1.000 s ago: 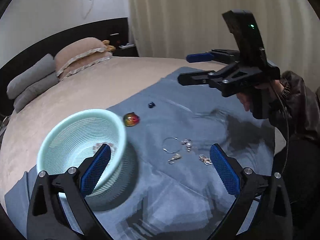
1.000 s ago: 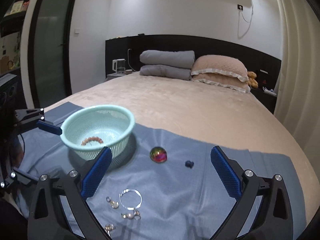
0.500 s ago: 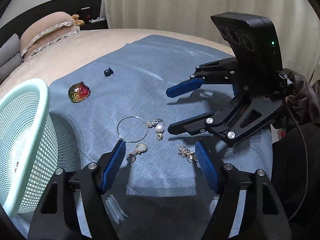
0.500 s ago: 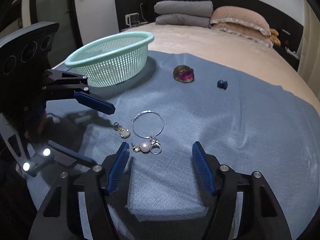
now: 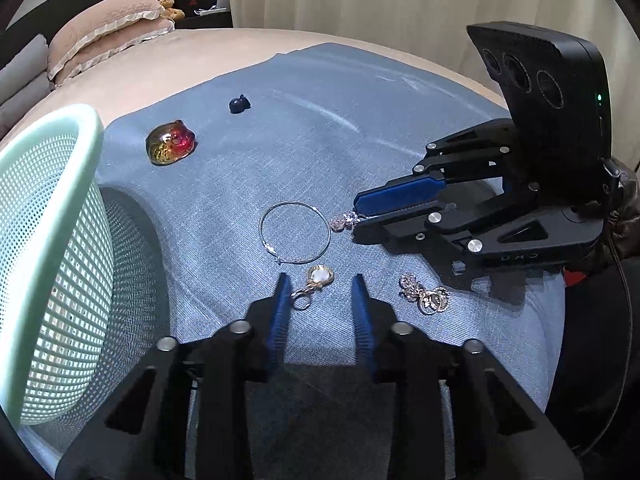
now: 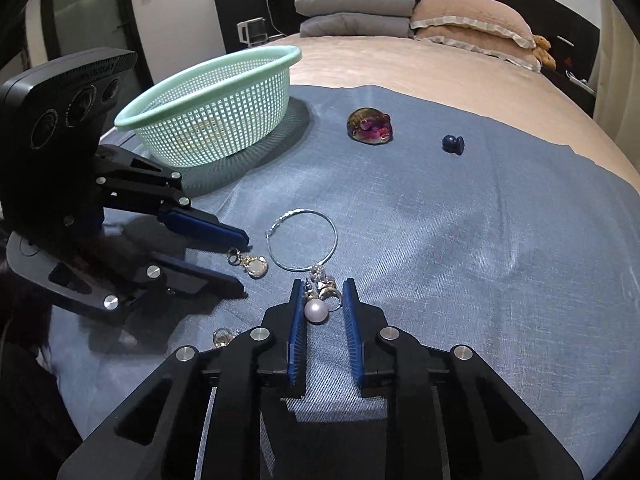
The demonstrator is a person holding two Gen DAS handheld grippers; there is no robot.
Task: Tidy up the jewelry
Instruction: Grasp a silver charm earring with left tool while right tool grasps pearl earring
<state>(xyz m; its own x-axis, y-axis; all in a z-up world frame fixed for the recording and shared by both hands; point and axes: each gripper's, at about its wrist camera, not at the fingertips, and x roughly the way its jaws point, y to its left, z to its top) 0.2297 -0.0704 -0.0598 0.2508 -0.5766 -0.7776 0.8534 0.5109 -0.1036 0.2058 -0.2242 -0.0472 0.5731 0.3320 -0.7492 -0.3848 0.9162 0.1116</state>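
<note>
Jewelry lies on a blue cloth (image 5: 360, 128) on the bed. My left gripper (image 5: 320, 282) is low over the cloth, partly closed, its fingers either side of a gold pendant (image 5: 316, 280) without touching it; the pendant also shows in the right wrist view (image 6: 252, 262). My right gripper (image 6: 322, 288) is narrowed around a pearl earring (image 6: 316, 310), with small gaps still showing. A silver hoop (image 5: 294, 232) lies just beyond both. A crystal earring (image 5: 424, 294) lies to the right. A mint basket (image 6: 212, 100) stands at the left.
An amber-red glass charm (image 5: 170, 146) and a small dark blue bead (image 5: 239, 104) lie farther back on the cloth. Pillows (image 6: 468, 20) sit at the headboard. A curtain (image 5: 400, 8) hangs behind the bed.
Both grippers dropped from above the bed to the cloth and narrowed their jaws, the left around the gold pendant, the right around the pearl earring.
</note>
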